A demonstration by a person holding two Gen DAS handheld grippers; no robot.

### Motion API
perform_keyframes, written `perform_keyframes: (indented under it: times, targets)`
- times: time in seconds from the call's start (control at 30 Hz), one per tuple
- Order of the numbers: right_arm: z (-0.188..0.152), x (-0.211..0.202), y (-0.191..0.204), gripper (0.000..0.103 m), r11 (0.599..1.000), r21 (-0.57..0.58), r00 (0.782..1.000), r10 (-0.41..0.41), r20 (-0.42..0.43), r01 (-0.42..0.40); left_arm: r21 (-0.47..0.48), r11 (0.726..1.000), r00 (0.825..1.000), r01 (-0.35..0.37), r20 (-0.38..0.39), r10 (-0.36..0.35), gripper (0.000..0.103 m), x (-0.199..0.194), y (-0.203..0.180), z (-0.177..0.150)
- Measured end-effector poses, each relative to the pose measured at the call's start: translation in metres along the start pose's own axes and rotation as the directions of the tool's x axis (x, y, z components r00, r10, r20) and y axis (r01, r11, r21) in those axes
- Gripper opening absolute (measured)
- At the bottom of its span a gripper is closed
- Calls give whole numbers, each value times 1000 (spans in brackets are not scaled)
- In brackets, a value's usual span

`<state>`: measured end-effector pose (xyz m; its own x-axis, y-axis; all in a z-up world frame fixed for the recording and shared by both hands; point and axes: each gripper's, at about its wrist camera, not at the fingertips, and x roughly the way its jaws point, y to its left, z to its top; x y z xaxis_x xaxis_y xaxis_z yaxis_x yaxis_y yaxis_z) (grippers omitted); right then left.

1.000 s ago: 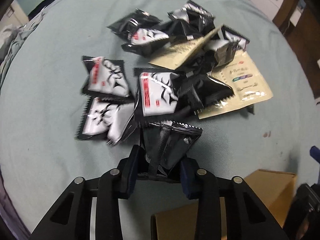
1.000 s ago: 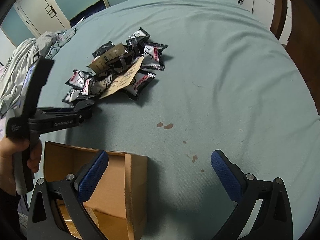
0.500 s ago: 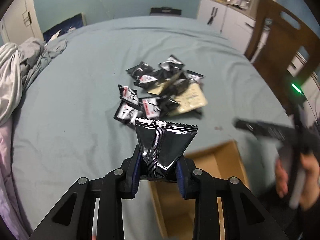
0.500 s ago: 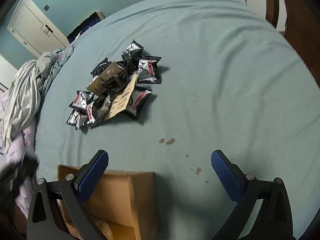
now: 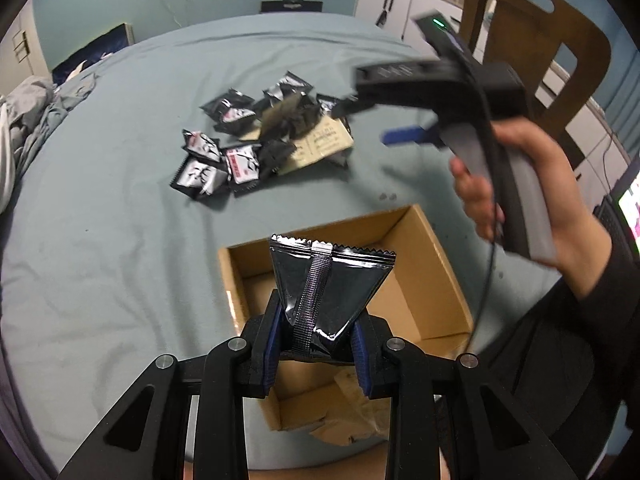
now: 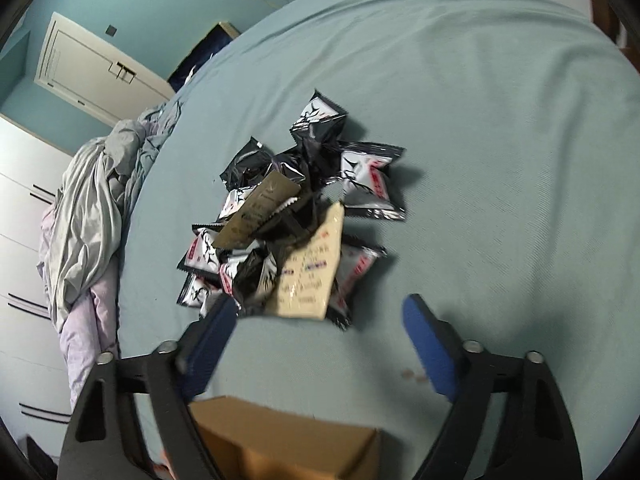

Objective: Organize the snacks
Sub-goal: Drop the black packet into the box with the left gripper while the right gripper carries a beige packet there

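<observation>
My left gripper is shut on a black foil snack packet and holds it above the open cardboard box. A pile of black-and-white snack packets and beige sachets lies on the bed beyond the box. My right gripper is open and empty, just short of the pile; the box's near corner shows below it. In the left wrist view the right gripper hovers at the pile's right edge, held by a hand.
The teal bedsheet covers the bed. Crumpled grey and lilac bedding lies at the left edge. A wooden chair and white cabinets stand to the right. Beige sachets lie inside the box.
My left gripper has lifted the black packet off the pile and drawn back over the box. My right gripper has moved forward toward the pile, still open.
</observation>
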<state>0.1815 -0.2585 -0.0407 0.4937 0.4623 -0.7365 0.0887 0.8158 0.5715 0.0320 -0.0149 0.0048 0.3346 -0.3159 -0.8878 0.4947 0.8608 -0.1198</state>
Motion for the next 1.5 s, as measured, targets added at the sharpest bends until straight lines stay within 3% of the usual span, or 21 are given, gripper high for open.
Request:
perform_keyframes:
  times: [0.2, 0.3, 0.37, 0.47, 0.6, 0.83, 1.0, 1.07, 1.23, 1.5]
  targets:
    - [18, 40, 5, 56, 999, -33, 999, 5, -45, -7, -1, 1000, 999, 14, -31, -14, 29, 12, -1, -2]
    - [20, 39, 10, 46, 998, -56, 1000, 8, -17, -9, 5, 1000, 999, 11, -34, -11, 30, 13, -3, -1]
    - [19, 34, 15, 24, 997, -83, 1000, 6, -9, -6, 9, 1000, 999, 5, -35, -4, 30, 13, -4, -2]
    - [14, 28, 18, 5, 995, -96, 999, 29, 13, -28, 17, 1000, 999, -7, -35, 8, 30, 12, -6, -3]
    - [2, 7, 19, 1, 993, -114, 995, 47, 93, -37, 26, 999, 999, -45, -17, 45, 31, 10, -6, -4]
    - [-38, -67, 25, 0, 984, -156, 964, 122, 237, -86, 29, 998, 998, -57, 27, 56, 33, 8, -5, -9]
    - [-85, -115, 18, 0, 971, -201, 942, 182, 282, -128, 24, 998, 996, -54, 68, 53, 75, 0, -5, -13]
    - [-106, -128, 17, 0, 965, -236, 939, 185, 290, -118, 15, 998, 995, -63, 85, 61, 82, -3, -2, -13]
    - [-139, -145, 12, 0, 949, -295, 936, 202, 289, -114, -33, 994, 987, -107, 121, 110, 82, -12, 10, -12]
    - [-165, -143, 17, 0, 939, -306, 953, 224, 203, -156, -90, 983, 971, -163, 164, 176, 82, -22, 25, -11]
